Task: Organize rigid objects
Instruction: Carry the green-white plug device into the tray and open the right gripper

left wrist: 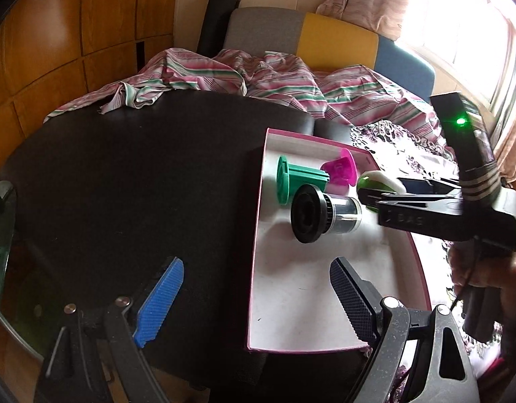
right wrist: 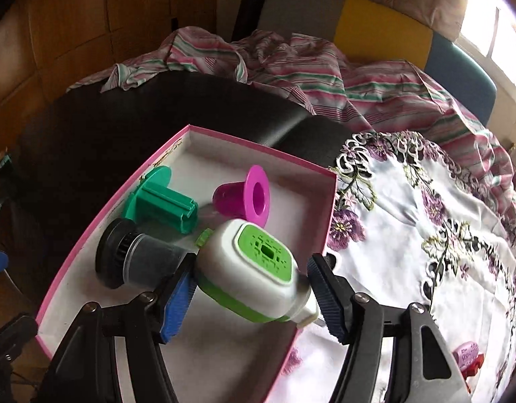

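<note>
Your right gripper point(right wrist: 252, 297) fingers pinch the green-and-white device point(right wrist: 249, 270) off-centre, so it may twist onto the black cylinder point(right wrist: 136, 258).

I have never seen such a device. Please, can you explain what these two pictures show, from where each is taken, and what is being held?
No robot here: a person holds one two-finger gripper in each hand, each with a fisheye camera looking along its fingers. The left wrist picture shows the open, empty left gripper above a dark table. The right wrist picture shows the right gripper around a white and green device, over a pink-edged box. Whether it is gripped firmly is unclear. In the box lie a green spool, a magenta cup and a black cylinder. Beside it is a flowered cloth.
</note>
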The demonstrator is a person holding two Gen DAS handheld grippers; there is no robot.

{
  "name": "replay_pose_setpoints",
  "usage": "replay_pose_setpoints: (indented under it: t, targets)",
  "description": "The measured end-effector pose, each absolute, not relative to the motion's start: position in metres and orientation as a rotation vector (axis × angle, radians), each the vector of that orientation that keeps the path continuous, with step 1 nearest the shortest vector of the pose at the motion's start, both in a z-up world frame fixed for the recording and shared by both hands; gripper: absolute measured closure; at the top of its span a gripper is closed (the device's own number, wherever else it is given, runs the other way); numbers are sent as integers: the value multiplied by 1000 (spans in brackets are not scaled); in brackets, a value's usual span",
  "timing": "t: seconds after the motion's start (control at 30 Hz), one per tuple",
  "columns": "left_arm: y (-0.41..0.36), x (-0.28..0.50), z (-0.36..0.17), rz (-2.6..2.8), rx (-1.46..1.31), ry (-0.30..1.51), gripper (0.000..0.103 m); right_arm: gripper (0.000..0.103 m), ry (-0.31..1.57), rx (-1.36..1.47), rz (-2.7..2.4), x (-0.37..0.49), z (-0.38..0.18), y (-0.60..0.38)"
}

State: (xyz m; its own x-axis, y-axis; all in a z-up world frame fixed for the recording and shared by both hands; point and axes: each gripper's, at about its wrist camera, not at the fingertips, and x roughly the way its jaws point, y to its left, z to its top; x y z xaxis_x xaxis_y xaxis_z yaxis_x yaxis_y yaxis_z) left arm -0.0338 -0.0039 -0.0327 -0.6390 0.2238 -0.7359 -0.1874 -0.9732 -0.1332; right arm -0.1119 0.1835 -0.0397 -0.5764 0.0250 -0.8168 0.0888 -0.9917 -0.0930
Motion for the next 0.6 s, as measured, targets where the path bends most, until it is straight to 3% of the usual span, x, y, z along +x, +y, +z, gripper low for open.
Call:
replay_pose_setpoints:
  t: [0.13,0.6]
  targets:
    - [-6,-34,-34,2657,-1208,-66,14,37,205,1476,-2745,-125,-51,181]
    - [-7,-34,-34,2662,-1213,-66,14,33,-26,1421,-2756,-112,-38,196]
